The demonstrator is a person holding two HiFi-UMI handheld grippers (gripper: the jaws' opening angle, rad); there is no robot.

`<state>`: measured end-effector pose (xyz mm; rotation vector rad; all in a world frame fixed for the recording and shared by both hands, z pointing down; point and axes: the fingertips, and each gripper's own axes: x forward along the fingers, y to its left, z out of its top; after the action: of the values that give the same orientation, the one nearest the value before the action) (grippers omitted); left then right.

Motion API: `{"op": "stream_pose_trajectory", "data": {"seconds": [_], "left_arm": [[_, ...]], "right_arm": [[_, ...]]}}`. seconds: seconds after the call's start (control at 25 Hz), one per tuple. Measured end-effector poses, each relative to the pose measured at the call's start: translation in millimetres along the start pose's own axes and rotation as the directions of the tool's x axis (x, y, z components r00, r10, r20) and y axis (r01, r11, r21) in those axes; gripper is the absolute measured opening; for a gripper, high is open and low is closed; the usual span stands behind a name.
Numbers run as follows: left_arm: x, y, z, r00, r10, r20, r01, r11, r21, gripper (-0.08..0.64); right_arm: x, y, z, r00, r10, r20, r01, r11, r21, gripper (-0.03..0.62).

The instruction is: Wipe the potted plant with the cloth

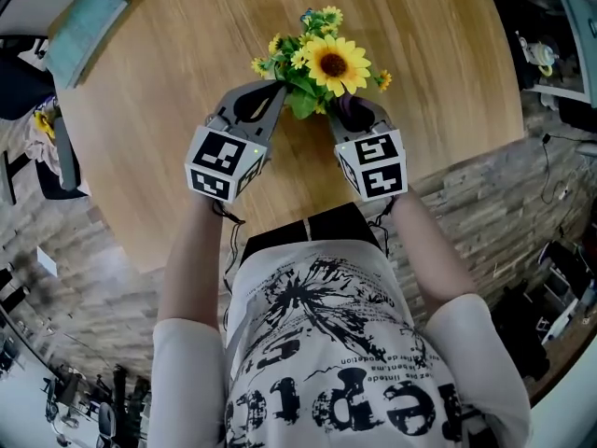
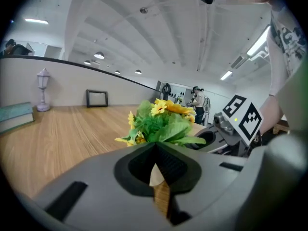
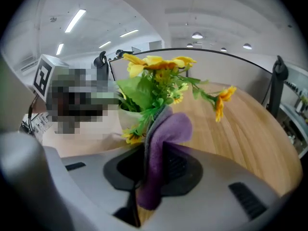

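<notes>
Two grey plastic grippers: left gripper (image 1: pixel 278 90) pinched shut; right gripper (image 1: pixel 341 106) clamps one fuzzy purple cloth (image 3: pixel 166 129) beside one leafy potted plant (image 1: pixel 326 63) on a round wooden counter (image 1: pixel 177 63).

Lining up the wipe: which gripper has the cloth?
The right gripper, shut on the purple cloth; the left gripper is shut with no cloth in it.

The potted plant (image 1: pixel 322 68) has a yellow sunflower with a dark brown centre, smaller yellow blooms, green leaves and a whitish pot, on a bench (image 1: pixel 187 54) of pale honey wood grain. At the plant's right the cloth (image 3: pixel 161 143) is purple with a grey edge, against black ribbed fingers (image 3: pixel 179 165). The left gripper (image 1: pixel 278 87) and right gripper (image 1: pixel 343 110) flanking the plant are grey with black-and-white square-marker cubes, and the book (image 1: pixel 86 31) far to its left is pale teal.
</notes>
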<state>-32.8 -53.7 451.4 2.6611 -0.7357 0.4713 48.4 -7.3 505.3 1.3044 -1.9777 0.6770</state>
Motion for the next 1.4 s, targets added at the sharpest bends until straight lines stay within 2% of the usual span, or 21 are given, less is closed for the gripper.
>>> {"op": "stream_pose_trajectory", "data": {"seconds": [0.2, 0.32, 0.44, 0.64, 0.92, 1.2, 1.4], "left_arm": [[0.6, -1.7, -1.3, 0.999, -0.050, 0.006, 0.050, 0.999, 0.010, 0.003], [-0.8, -1.1, -0.4, 0.997, -0.078, 0.019, 0.078, 0.997, 0.003, 0.003], [-1.5, -0.9, 0.2, 0.995, -0.101, 0.018, 0.101, 0.995, 0.007, 0.003], [-0.7, -2.5, -0.4, 0.991, -0.132, 0.011, 0.131, 0.991, 0.027, 0.003], [-0.7, -2.6, -0.9, 0.988, -0.151, 0.015, 0.151, 0.988, 0.039, 0.003], [-0.6, -1.8, -1.2, 0.987, -0.160, 0.019, 0.159, 0.987, 0.035, 0.003], [-0.4, -2.8, -3.1, 0.989, -0.151, -0.002, 0.151, 0.987, 0.051, 0.003]], "right_arm": [[-1.7, 17.0, -3.2, 1.000, 0.013, -0.006, -0.013, 0.999, 0.044, 0.080], [-1.7, 33.8, -1.7, 0.999, 0.051, -0.003, -0.051, 0.997, 0.065, 0.080], [-0.4, 56.7, -1.4, 0.995, 0.096, -0.002, -0.096, 0.995, 0.039, 0.080], [3.8, 69.9, -0.2, 0.996, 0.093, 0.004, -0.093, 0.995, 0.029, 0.080], [10.3, 83.5, 3.2, 0.993, 0.118, 0.001, -0.117, 0.992, 0.045, 0.081], [11.3, 112.7, 5.6, 0.972, 0.233, -0.009, -0.233, 0.972, 0.042, 0.078], [-2.2, 108.0, -1.8, 0.971, 0.238, -0.009, -0.237, 0.969, 0.066, 0.075]]}}
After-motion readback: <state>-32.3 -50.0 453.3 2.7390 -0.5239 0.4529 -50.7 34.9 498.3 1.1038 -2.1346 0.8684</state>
